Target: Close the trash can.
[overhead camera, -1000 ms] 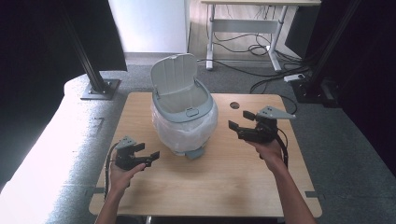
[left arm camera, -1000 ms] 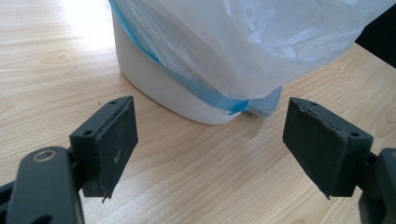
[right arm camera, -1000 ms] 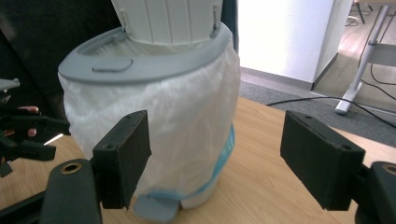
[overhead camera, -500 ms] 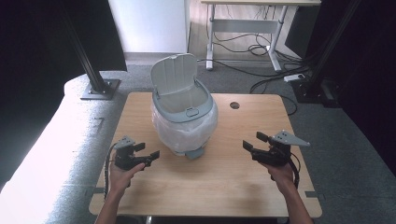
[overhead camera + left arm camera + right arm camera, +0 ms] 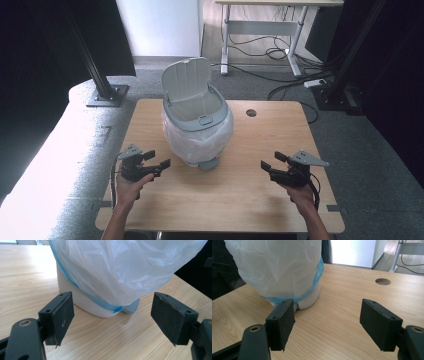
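- High view, from the left: our left gripper rested on the tabletop, fingers wide apart and empty.
- Centre: the bag-lined bin stood lid-up.
- Our right gripper, fingers just narrowing on nothing, waited; next, probably reaching for the bag.
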